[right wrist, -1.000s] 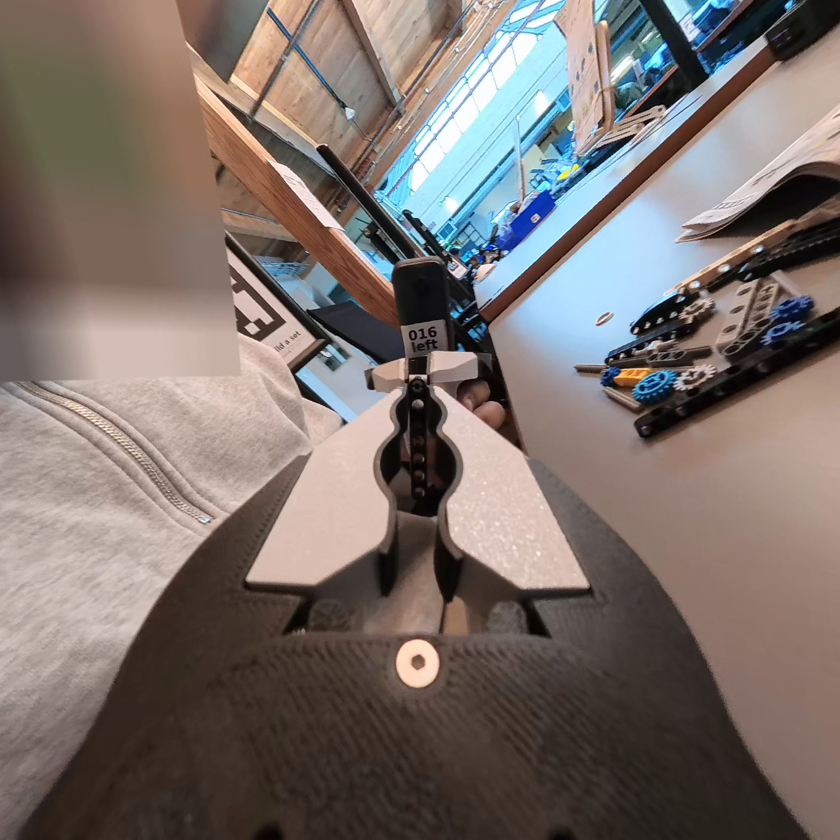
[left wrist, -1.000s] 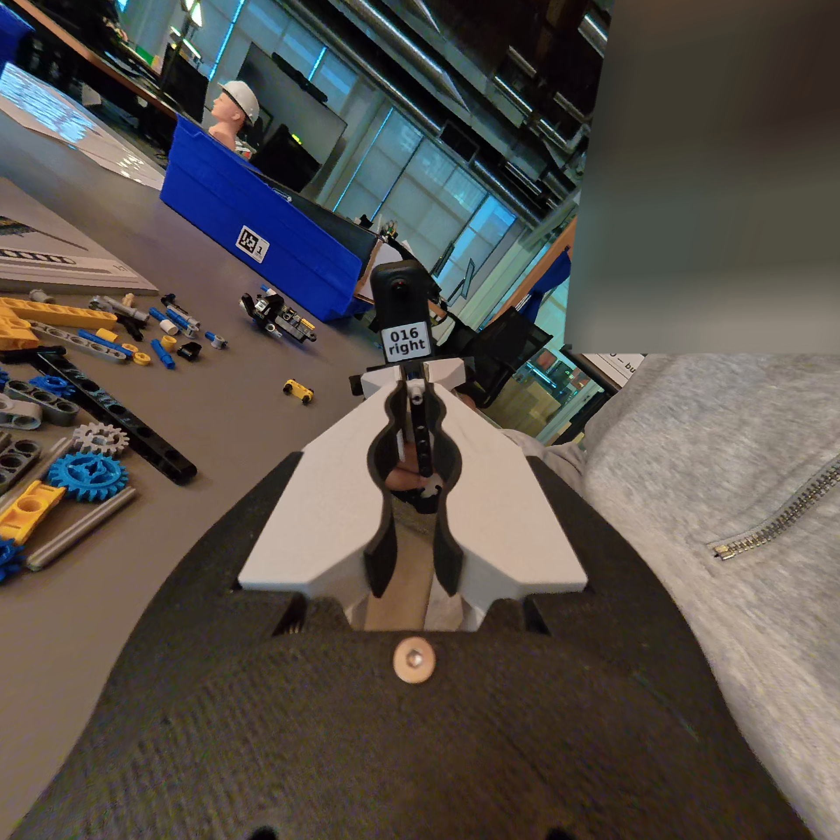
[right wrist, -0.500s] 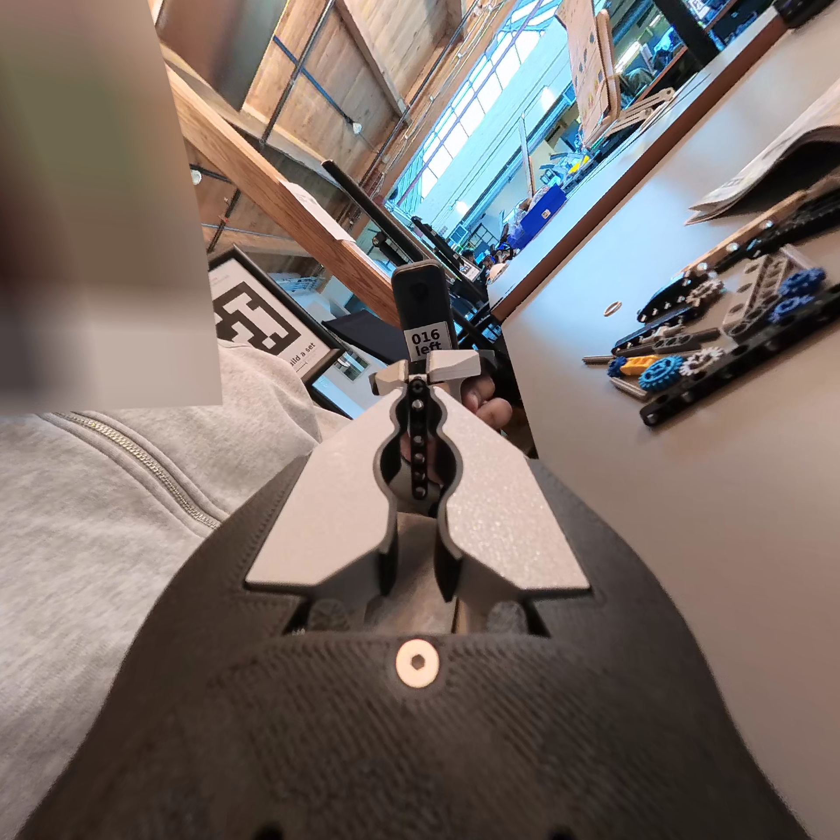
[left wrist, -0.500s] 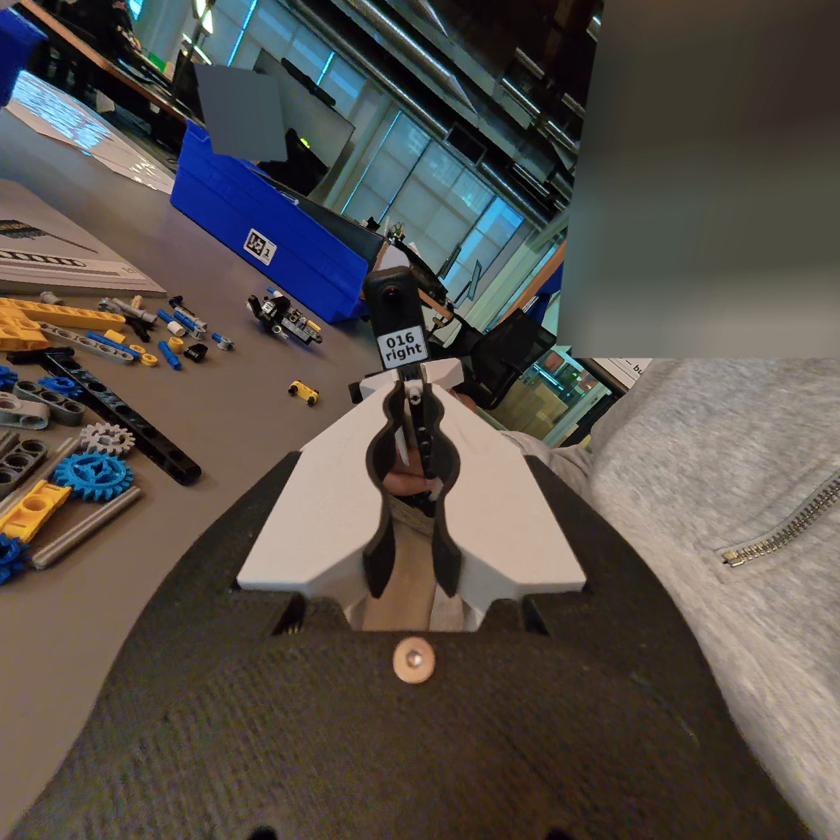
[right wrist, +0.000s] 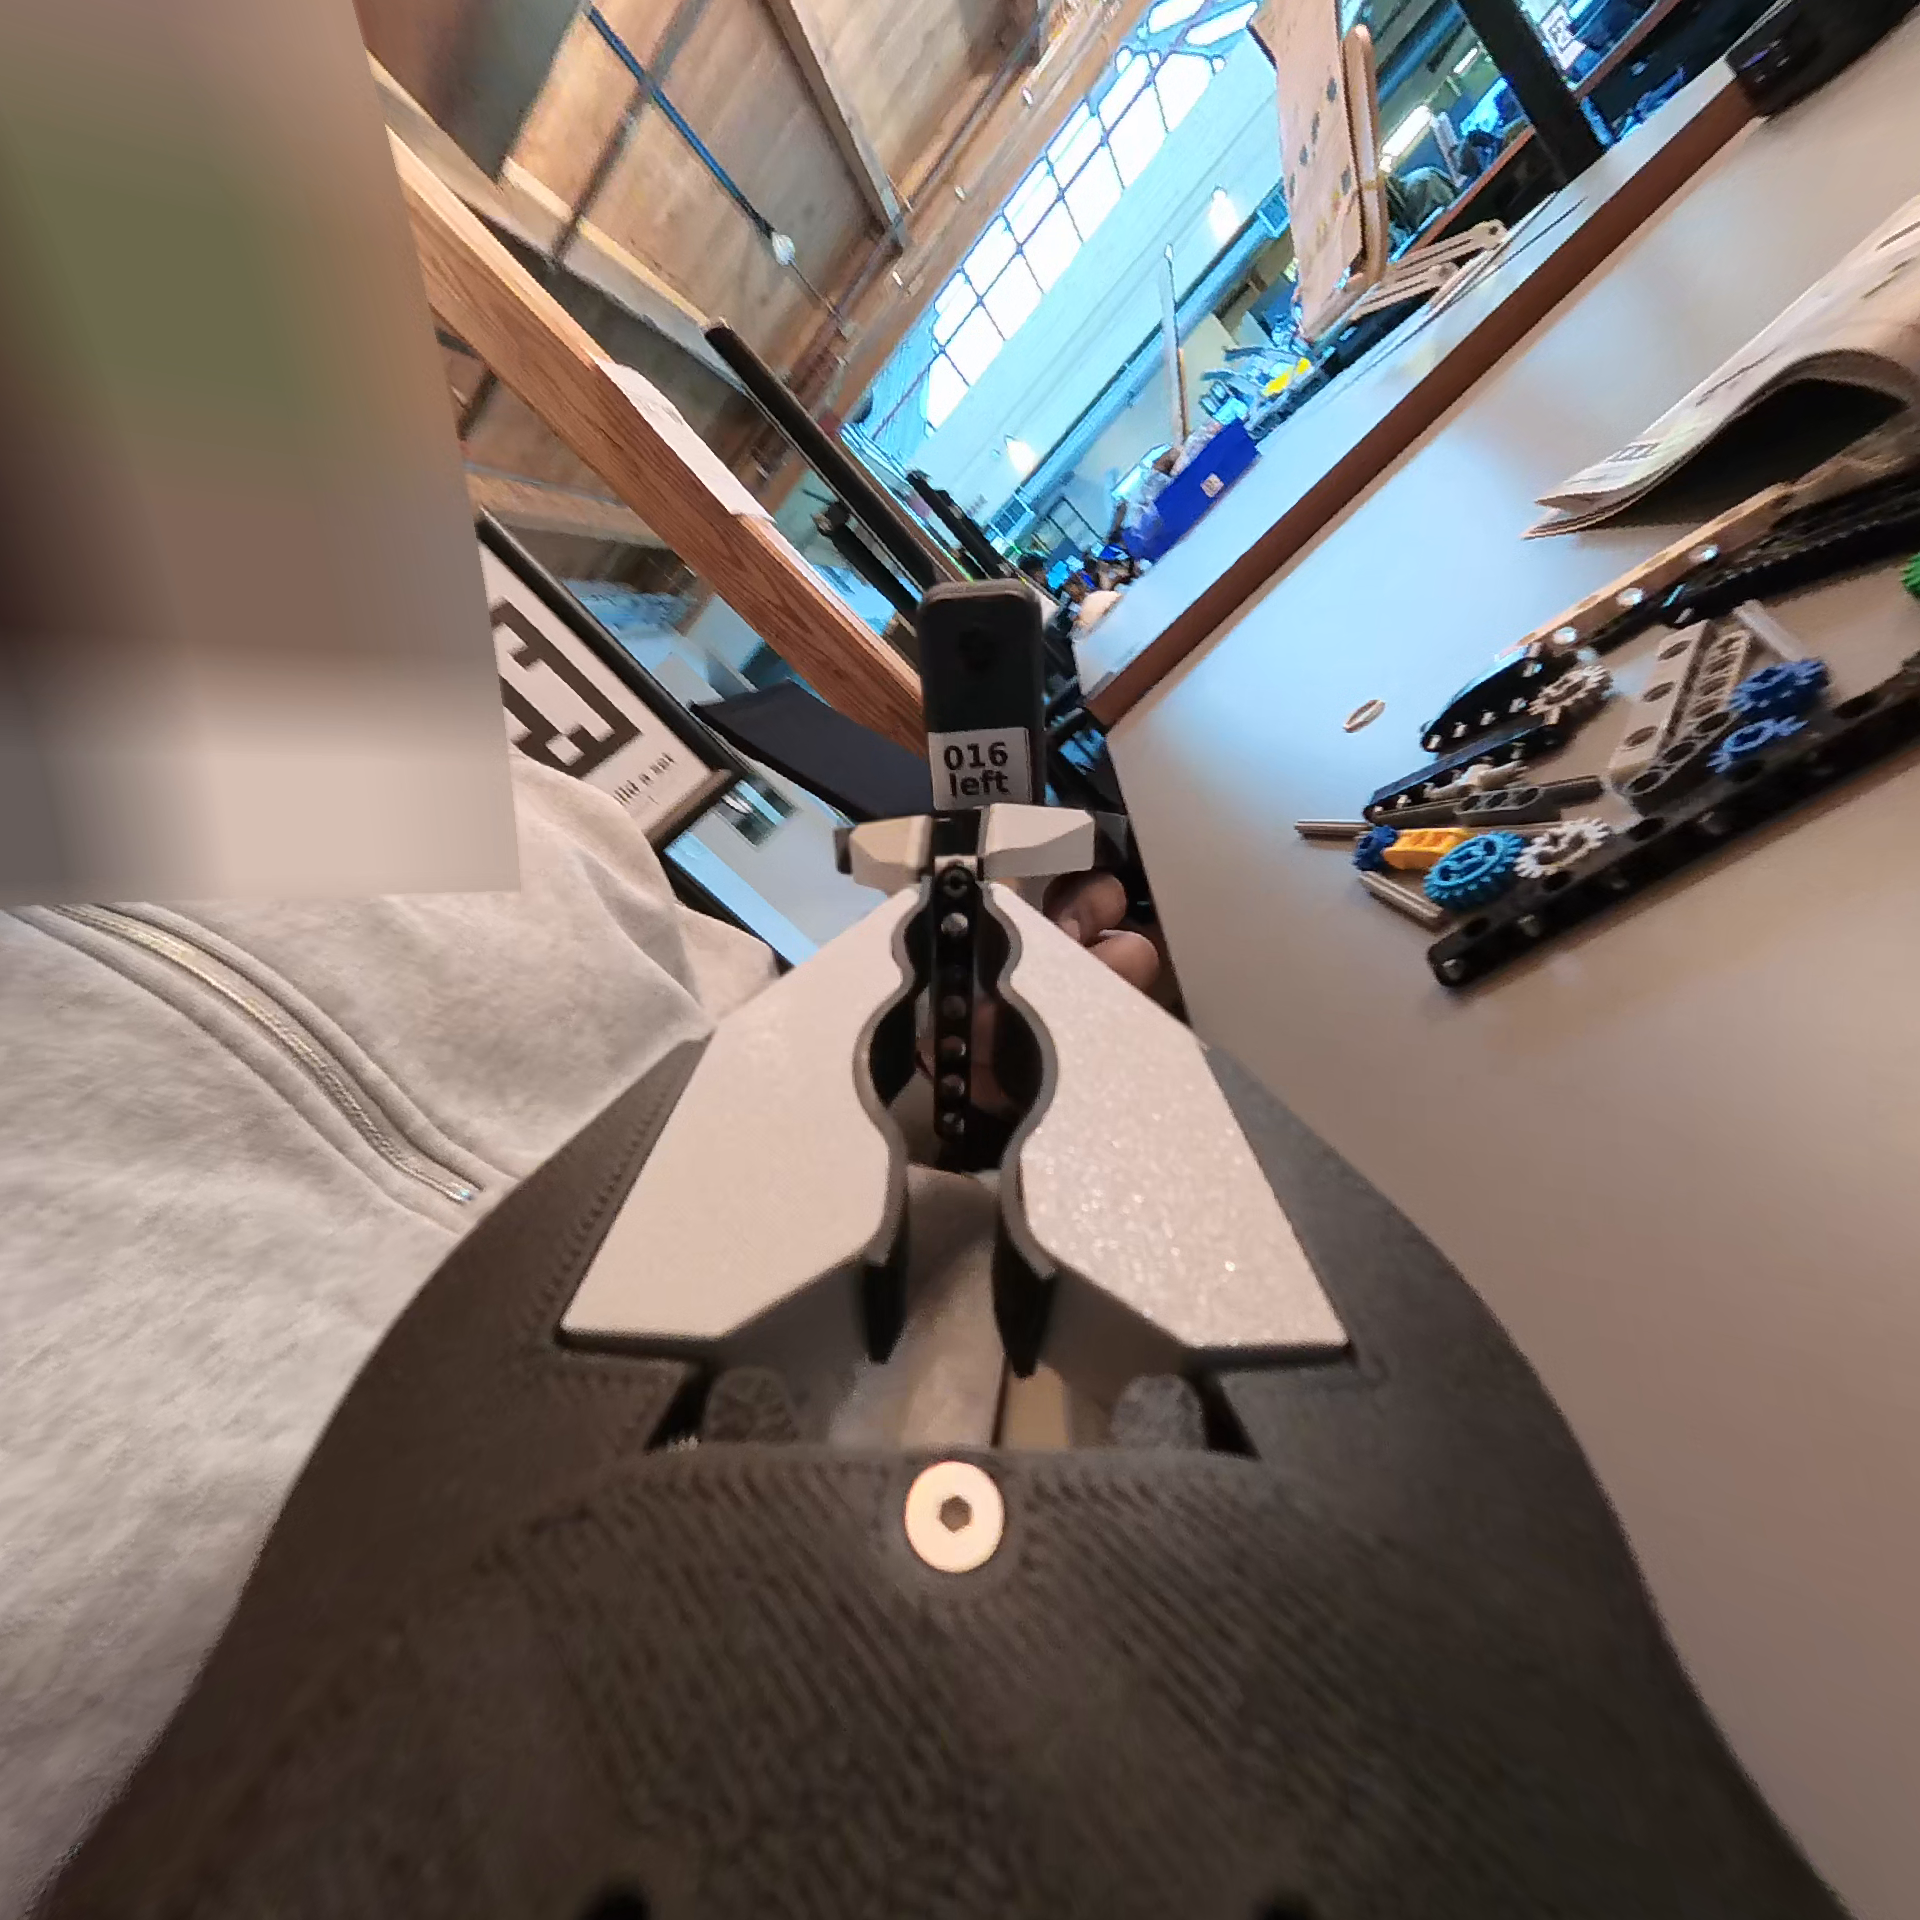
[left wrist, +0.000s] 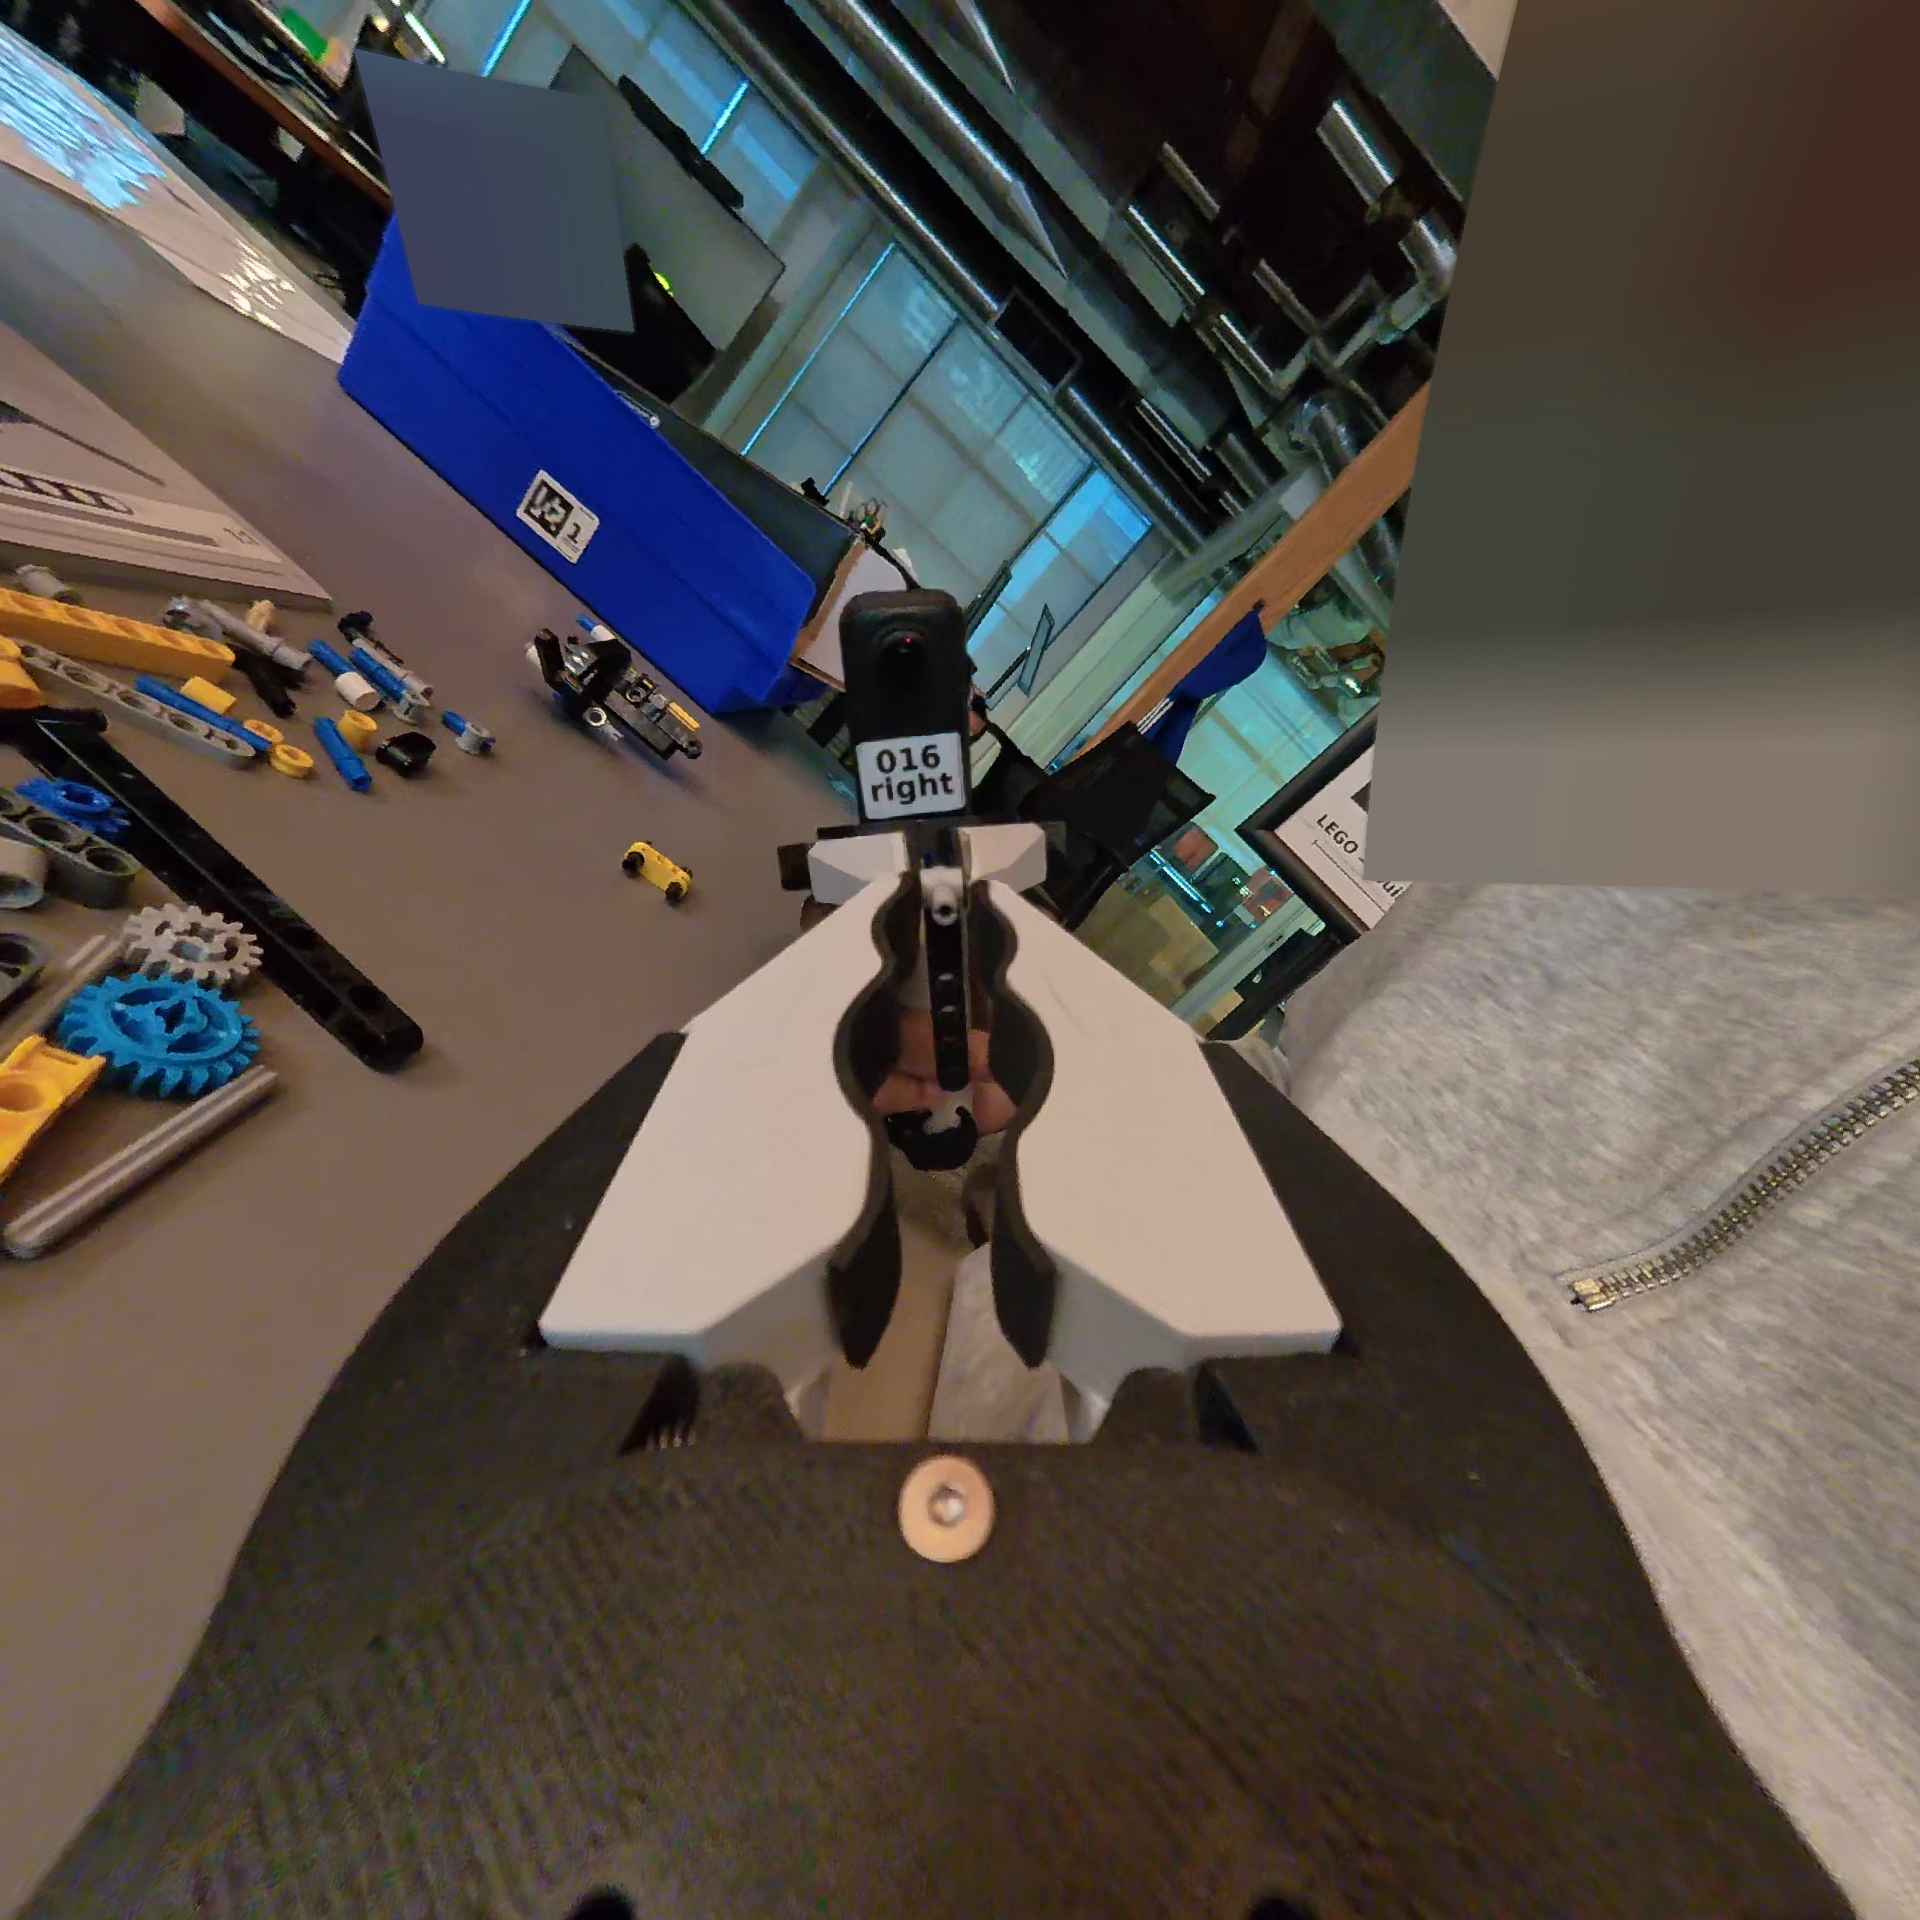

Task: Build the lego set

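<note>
My left gripper (left wrist: 940, 894) and my right gripper (right wrist: 954, 878) face each other tip to tip, off the table edge in front of a person's grey sweater (left wrist: 1610, 1143). Both are shut. A thin black lego beam (left wrist: 951, 997) with a row of holes hangs down from the meeting tips. It shows through the finger gap in both views, also in the right wrist view (right wrist: 951, 1018). A small light pin (left wrist: 941, 906) sits at its top end. I cannot tell which gripper bears most of the beam. The right gripper's tips (left wrist: 914, 857) and the left gripper's tips (right wrist: 966, 840) show just beyond.
Loose lego parts lie on the grey table (left wrist: 468, 935): a long black beam (left wrist: 239, 894), a blue gear (left wrist: 156, 1029), a small yellow part (left wrist: 657, 869), a small black assembly (left wrist: 613, 691). A blue bin (left wrist: 582, 457) and a booklet (right wrist: 1766, 395) lie farther back. Left and right tips are no more than a few centimetres apart.
Both grippers stay shut and tip to tip on the beam. The pair has tilted and shifted slightly, so the table parts sit a little differently in both views.
</note>
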### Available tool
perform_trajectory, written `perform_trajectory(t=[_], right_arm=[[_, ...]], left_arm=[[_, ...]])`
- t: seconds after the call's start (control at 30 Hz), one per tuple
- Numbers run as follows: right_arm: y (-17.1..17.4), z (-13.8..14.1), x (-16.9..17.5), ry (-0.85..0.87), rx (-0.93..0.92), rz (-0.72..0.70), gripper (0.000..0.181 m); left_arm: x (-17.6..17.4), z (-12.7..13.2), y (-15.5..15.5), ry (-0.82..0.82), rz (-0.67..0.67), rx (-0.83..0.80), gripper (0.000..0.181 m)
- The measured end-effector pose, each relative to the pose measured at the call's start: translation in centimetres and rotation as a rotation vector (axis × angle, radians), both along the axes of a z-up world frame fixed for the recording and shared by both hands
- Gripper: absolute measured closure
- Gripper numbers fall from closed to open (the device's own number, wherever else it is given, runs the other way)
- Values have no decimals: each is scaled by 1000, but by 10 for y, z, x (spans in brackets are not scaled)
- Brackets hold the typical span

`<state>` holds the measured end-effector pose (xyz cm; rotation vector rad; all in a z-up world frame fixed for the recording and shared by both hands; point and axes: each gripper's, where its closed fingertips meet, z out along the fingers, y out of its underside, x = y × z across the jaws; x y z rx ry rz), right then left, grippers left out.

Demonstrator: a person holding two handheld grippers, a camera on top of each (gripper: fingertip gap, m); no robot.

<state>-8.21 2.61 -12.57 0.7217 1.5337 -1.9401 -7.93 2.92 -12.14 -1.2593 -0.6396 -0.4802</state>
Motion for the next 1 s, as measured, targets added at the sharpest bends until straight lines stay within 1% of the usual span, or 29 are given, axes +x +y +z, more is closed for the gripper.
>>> perform_trajectory(t=[0.17,0.4,0.63,0.83,1.0], right_arm=[[0,0,2,42,29,-5,177],[-1,-4,12,65,81,62,176],[1,-9,19,22,100,133,176],[2,-12,26,30,134,174,176],[2,-11,28,6,124,191,176]], left_arm=[[1,-1,0,-5,-15,2,176],[12,-5,0,46,-98,-57,176],[19,-9,4,65,-140,-85,176],[24,-12,5,32,-194,-80,176],[25,-12,6,36,-200,-79,176]])
